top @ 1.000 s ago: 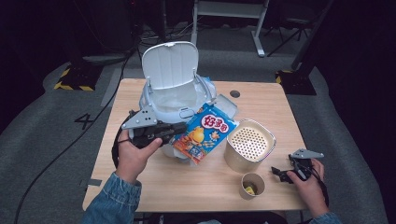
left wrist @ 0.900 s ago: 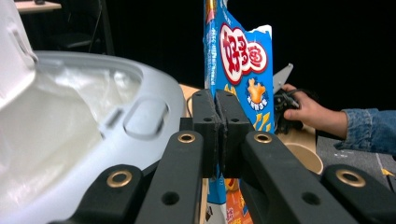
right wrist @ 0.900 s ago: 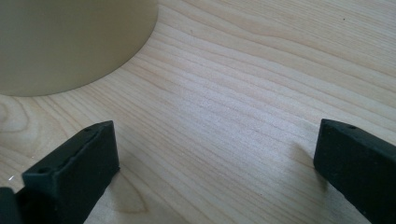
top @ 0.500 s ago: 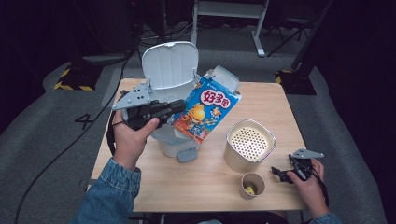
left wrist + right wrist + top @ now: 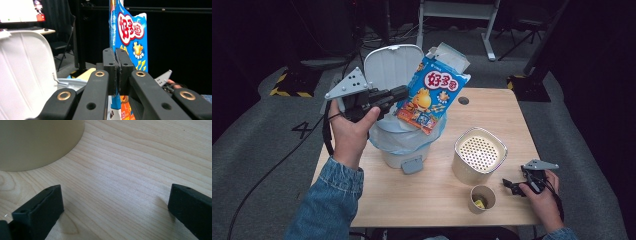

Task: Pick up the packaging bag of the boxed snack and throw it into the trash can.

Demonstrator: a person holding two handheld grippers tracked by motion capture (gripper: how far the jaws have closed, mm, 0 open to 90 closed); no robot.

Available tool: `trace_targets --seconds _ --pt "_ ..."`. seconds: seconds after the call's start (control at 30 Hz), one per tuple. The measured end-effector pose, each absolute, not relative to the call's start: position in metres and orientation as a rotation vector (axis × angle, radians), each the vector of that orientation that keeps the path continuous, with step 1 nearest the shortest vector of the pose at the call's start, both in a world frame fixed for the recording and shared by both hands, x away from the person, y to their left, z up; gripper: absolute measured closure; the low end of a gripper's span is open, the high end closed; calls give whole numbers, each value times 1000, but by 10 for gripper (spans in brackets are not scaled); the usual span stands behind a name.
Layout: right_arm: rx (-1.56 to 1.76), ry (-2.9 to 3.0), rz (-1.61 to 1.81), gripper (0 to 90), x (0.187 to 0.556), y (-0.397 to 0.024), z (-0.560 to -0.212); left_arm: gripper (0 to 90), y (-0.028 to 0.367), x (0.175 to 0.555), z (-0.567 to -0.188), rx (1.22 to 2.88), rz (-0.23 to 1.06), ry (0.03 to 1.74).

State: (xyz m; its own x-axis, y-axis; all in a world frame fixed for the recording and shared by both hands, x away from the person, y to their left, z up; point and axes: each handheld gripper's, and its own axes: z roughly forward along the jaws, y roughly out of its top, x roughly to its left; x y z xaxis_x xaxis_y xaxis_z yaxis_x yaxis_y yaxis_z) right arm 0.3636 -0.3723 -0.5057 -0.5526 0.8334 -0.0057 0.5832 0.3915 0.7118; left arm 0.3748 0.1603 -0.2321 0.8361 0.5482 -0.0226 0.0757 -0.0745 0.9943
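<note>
- We are working at the wooden table [image 5: 432, 195], its top running from the bin at ten o'clock to the right hand at four o'clock.
- We are using the small white bin [image 5: 404, 140], its lid [image 5: 387, 65] flipped up at twelve o'clock and a pale blue liner hanging over its mouth, as the likely target.
- We are carrying the blue snack bag [image 5: 432, 95] in the air above the bin's mouth; a second ago it was lying low against the bin's right side, and half a second ago it was already rising.
- We are judging from that lift that the bag is on its way into the bin, with the release not yet made.
- We are leaving the perforated metal canister [image 5: 479, 160] standing at three o'clock of the bin, untouched.
- We are clamping the left gripper [image 5: 116, 72] tight on the bag's edge, jaws pressed together on the foil.
- We are resting the right gripper [image 5: 514, 184] at four o'clock on the table, jaws spread wide over bare wood, where it was a second ago.
- We are leaving the paper cup [image 5: 482, 197], with something yellow inside, at five o'clock.
</note>
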Motion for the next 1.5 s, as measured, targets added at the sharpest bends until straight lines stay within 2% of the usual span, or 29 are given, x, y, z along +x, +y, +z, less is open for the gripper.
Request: trace_targets --seconds 0.63,0.8,0.9,1.5 --pt "1227 2293 954 1 364 -372 -506 879 176 401 -223 1487 515 620" --pt "1227 2292 954 1 364 -372 -506 879 179 402 -224 1495 655 656" --pt "1227 2293 954 1 364 -372 -506 879 177 403 -228 1505 693 665" --pt "1227 2293 954 1 364 -372 -506 876 161 415 -250 1589 694 691"
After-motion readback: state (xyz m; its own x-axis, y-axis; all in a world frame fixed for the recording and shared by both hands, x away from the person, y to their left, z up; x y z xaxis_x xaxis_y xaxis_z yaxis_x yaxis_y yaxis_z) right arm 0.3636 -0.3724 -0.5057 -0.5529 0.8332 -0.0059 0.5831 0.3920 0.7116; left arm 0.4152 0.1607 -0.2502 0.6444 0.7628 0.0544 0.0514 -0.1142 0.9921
